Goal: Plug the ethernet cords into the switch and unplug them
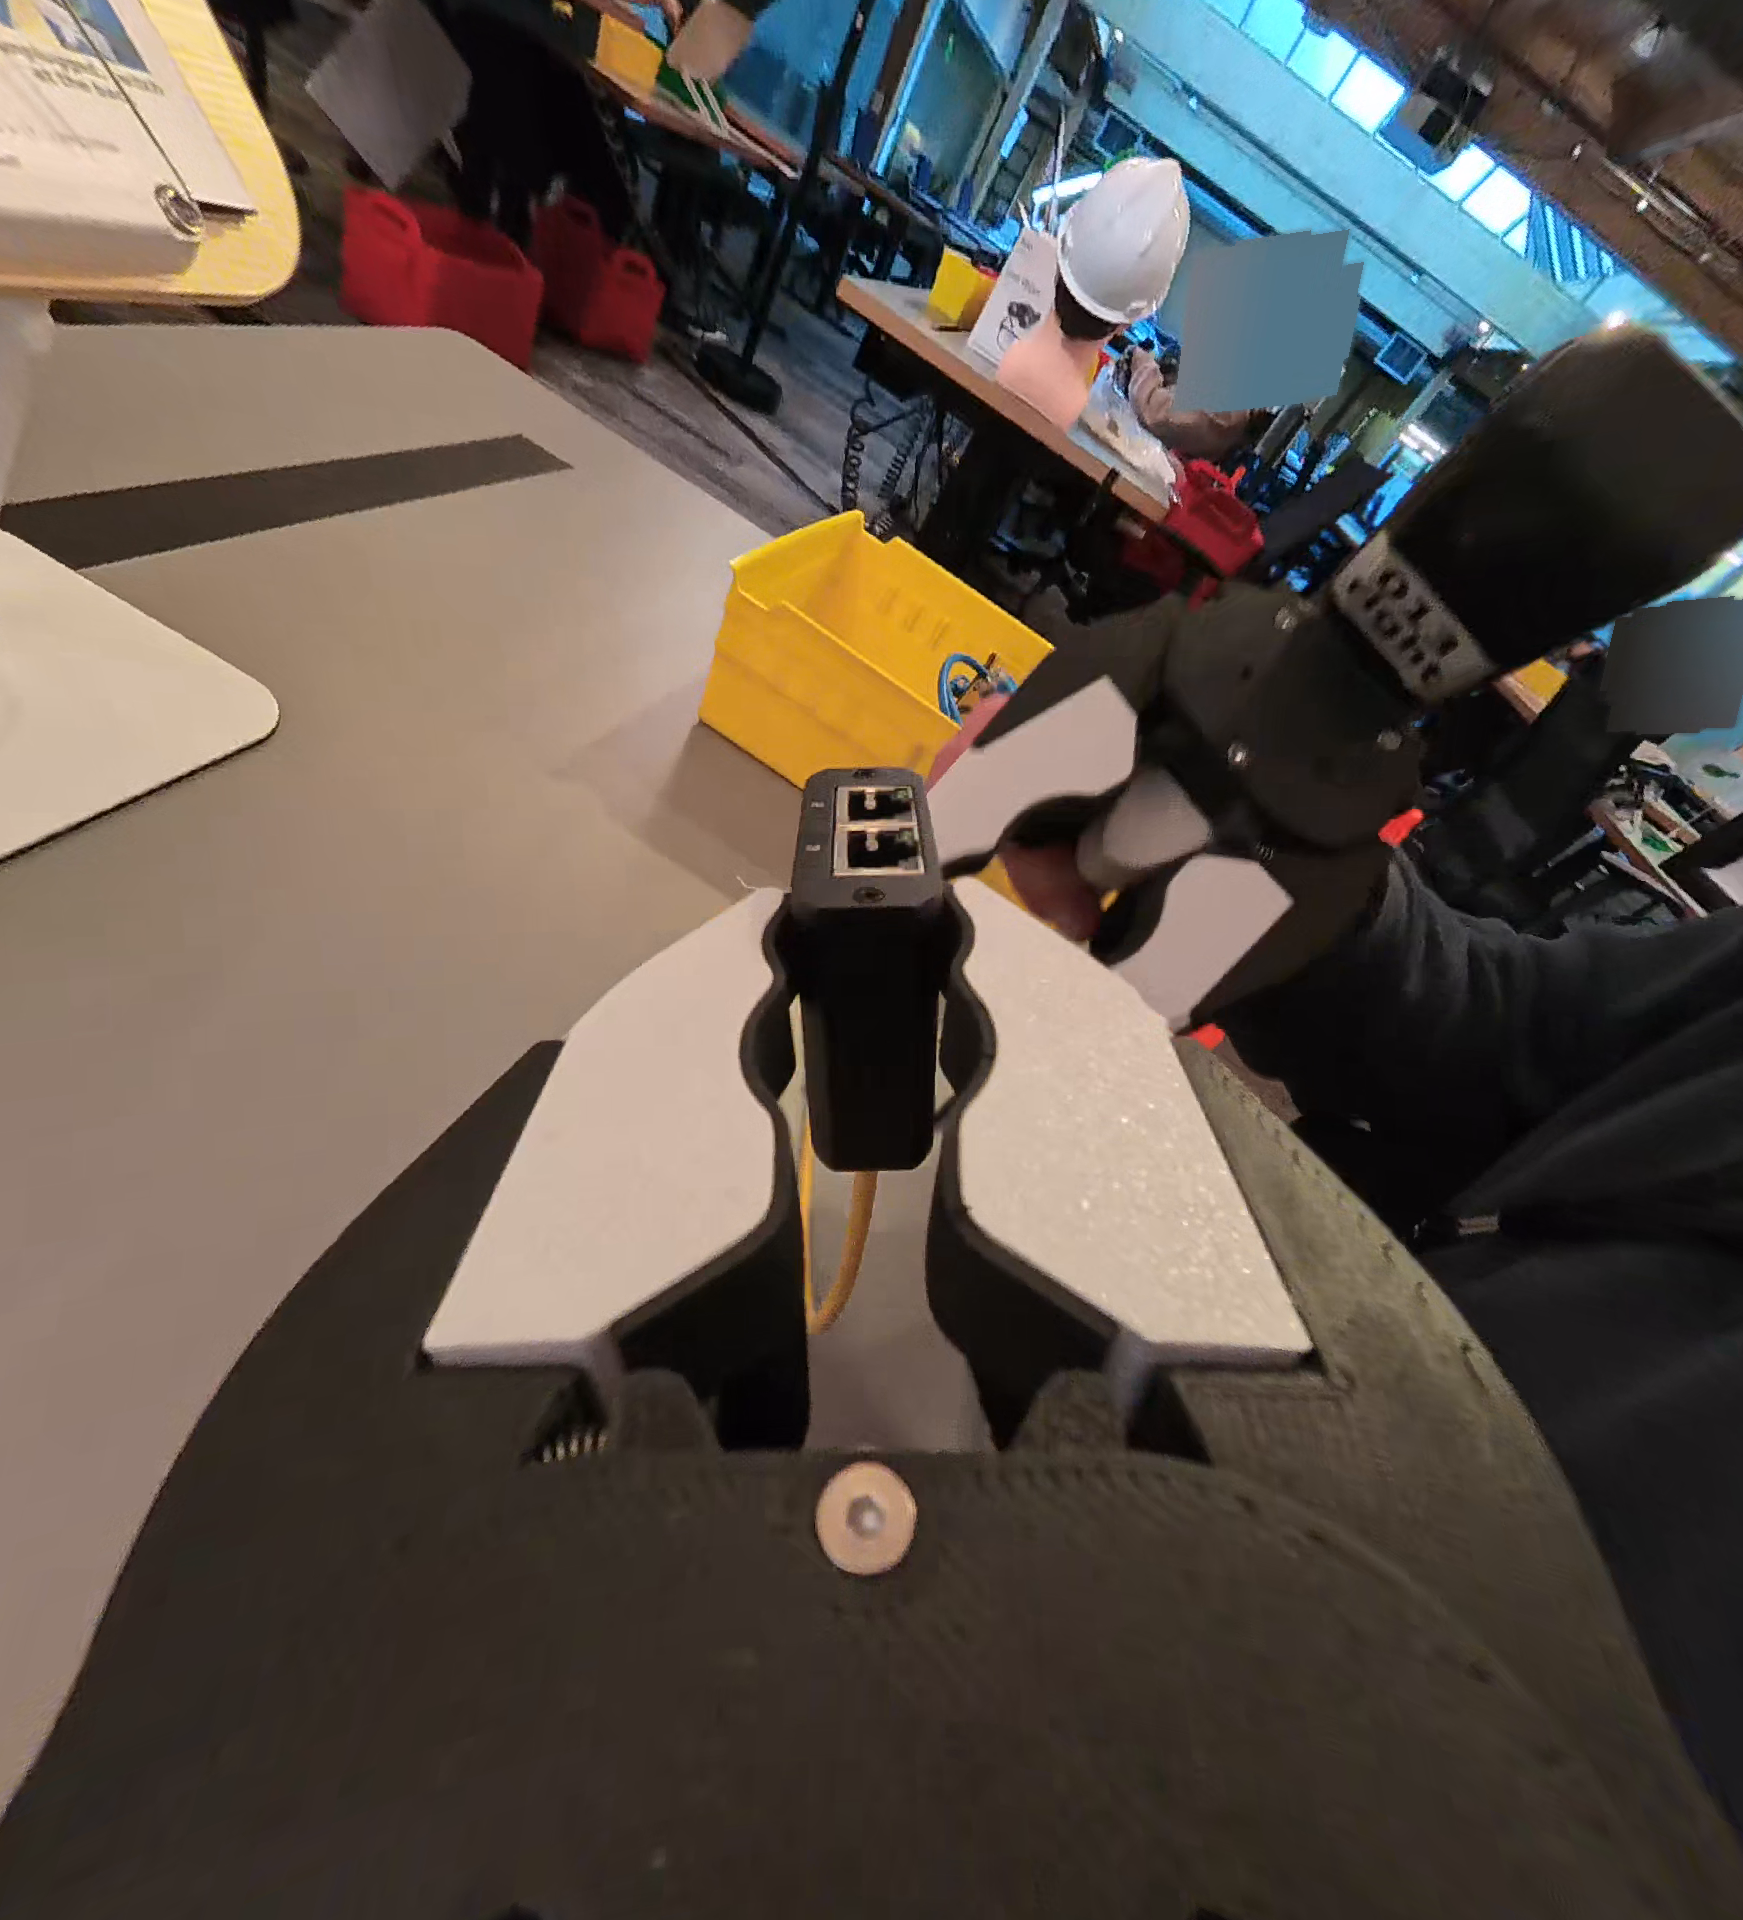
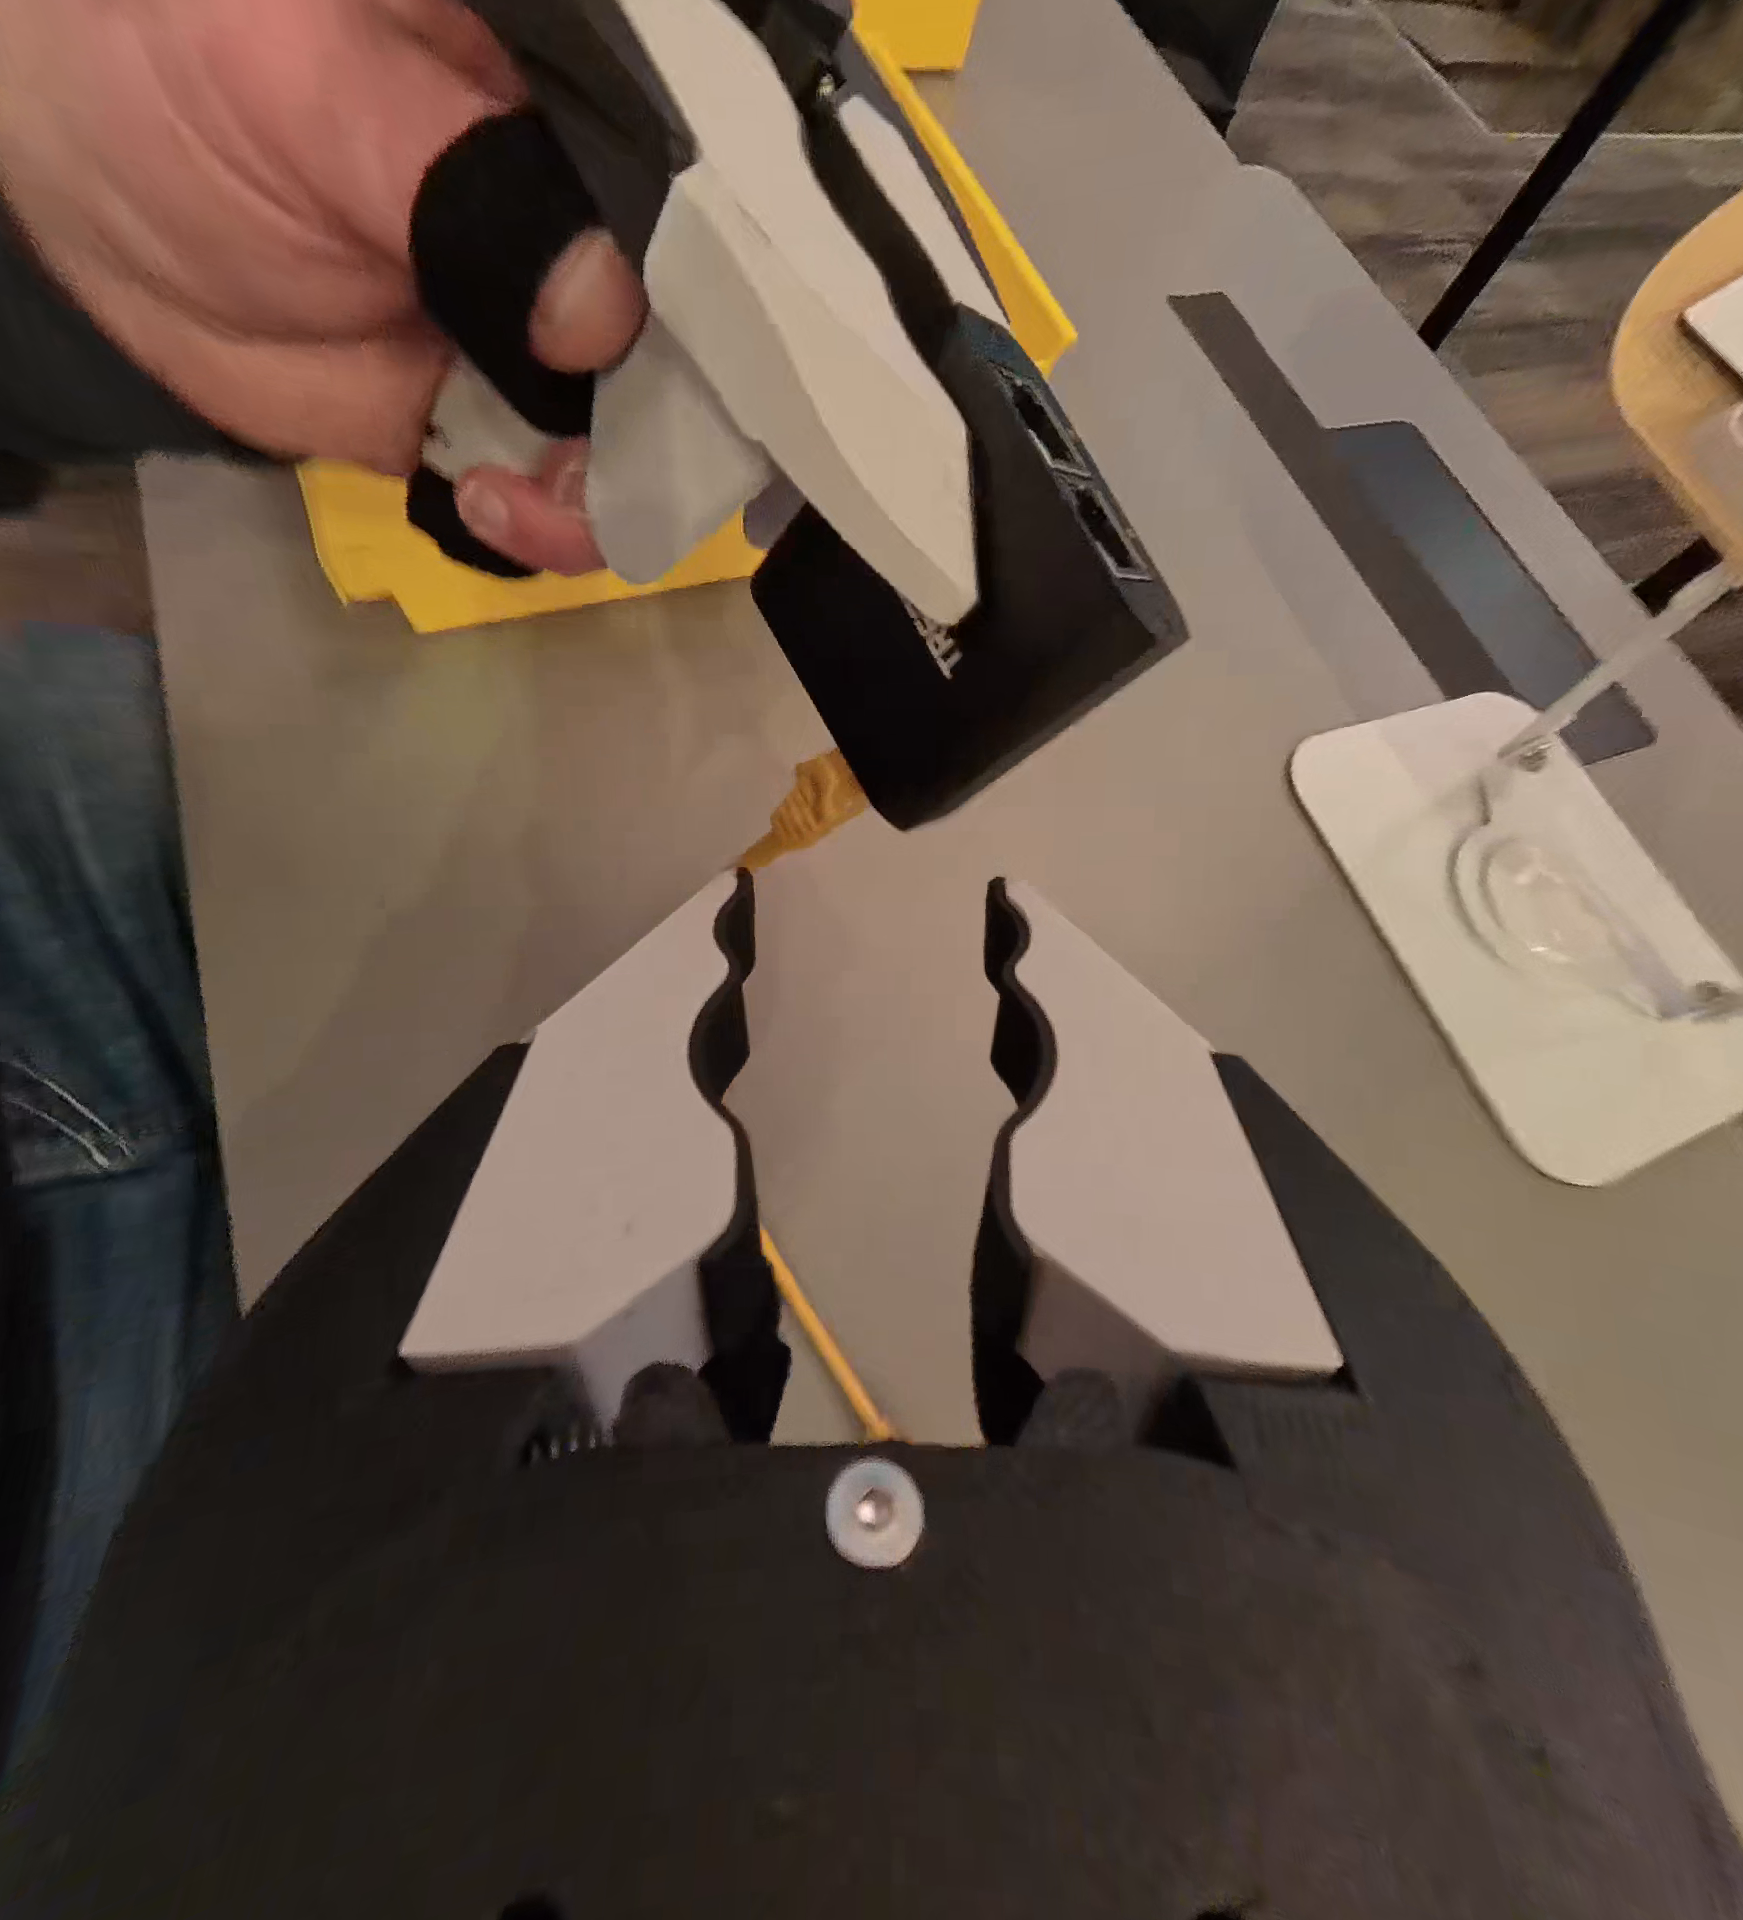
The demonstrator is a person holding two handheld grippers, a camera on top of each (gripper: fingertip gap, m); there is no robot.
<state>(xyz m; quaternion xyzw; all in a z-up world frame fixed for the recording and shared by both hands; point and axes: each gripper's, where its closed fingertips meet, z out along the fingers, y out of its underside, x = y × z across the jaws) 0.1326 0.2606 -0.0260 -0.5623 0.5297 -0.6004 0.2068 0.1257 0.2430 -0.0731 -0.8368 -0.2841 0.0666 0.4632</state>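
The left gripper [image 1: 867, 935], black with grey finger pads, is clenched around a small black box-shaped ethernet switch [image 1: 867, 997], holding it in the air above a grey table [image 1: 379, 831]. In the left wrist view the switch points away from the camera, showing two empty ports [image 1: 879, 826] stacked on its far end, and a thin yellow ethernet cord [image 1: 841, 1262] hangs from its near end. The right wrist view shows what that angle hides: the cord's yellow ribbed plug boot [image 2: 813, 805] is seated in the switch's [image 2: 960, 665] lower end, and a bare hand [image 2: 254, 239] with black finger straps grips the left gripper's handle. The right gripper [image 2: 867, 899] is released, its jaws spread wide just below the plugged boot, with the cord passing behind its left finger. A yellow plastic bin [image 1: 846, 644] sits on the table beyond the switch, and a white stand base [image 2: 1532, 935] lies to the right in the right wrist view.
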